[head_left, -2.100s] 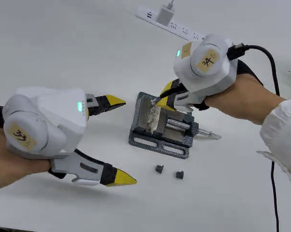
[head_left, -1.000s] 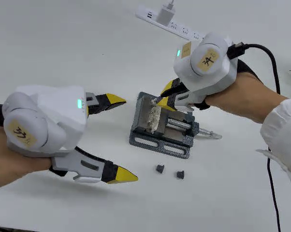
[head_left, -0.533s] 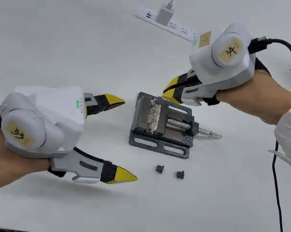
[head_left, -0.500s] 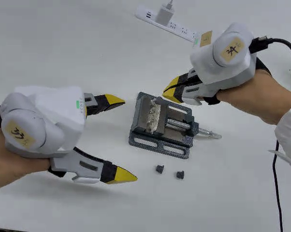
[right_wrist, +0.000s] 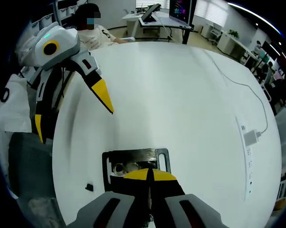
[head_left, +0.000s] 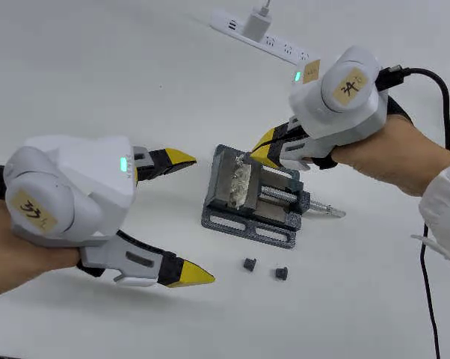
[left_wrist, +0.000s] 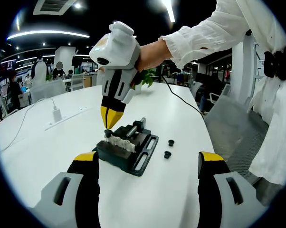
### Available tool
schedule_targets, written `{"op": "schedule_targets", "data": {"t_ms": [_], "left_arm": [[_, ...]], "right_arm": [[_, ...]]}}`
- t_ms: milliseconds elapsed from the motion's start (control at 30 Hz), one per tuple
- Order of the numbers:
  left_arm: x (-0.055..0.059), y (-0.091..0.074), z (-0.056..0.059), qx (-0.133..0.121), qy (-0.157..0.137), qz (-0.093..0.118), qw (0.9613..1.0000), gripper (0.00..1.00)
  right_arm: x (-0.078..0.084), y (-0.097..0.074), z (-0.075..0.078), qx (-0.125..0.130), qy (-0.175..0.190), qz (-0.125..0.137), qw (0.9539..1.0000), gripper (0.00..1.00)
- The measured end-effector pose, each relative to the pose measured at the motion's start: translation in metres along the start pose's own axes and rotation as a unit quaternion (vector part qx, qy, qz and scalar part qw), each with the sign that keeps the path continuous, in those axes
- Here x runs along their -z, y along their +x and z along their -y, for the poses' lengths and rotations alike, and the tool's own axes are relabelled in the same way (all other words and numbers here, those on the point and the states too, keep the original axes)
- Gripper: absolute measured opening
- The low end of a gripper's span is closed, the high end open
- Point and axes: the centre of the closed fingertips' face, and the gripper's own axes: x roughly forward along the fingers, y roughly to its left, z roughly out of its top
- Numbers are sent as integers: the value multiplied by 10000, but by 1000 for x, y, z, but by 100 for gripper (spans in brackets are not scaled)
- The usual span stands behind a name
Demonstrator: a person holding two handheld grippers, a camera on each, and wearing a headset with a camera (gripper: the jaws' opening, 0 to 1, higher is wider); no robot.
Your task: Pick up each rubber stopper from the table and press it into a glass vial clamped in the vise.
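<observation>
Stoppers (head_left: pixel 249 263) on near side of vise (head_left: pixel 251 221), closest to left gripper (head_left: pixel 195 217), jaws wide apart. Right gripper (head_left: pixel 262 149) pinched together over vise, farther.

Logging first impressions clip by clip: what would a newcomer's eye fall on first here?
The dark grey metal vise at the centre of the white table, gripping pale glass vials, with the white right gripper, fingers shut, at its far corner. The white left gripper gapes open at the left, and two small black rubber stoppers lie near the vise.
</observation>
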Motion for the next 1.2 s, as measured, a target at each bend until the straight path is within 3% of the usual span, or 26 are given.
{"op": "schedule_targets", "data": {"t_ms": [433, 633, 1200], "left_arm": [[1, 1, -1, -4, -32, 6, 10000, 83], [1, 2, 0, 1, -38, 10, 10000, 83], [-1, 3, 0, 4, -23, 65, 10000, 83]], "right_arm": [[1, 5, 1, -58, -14, 0, 10000, 0], [2, 7, 1, -56, -212, -65, 9997, 0], [0, 7, -3, -61, -181, -151, 9997, 0]]}}
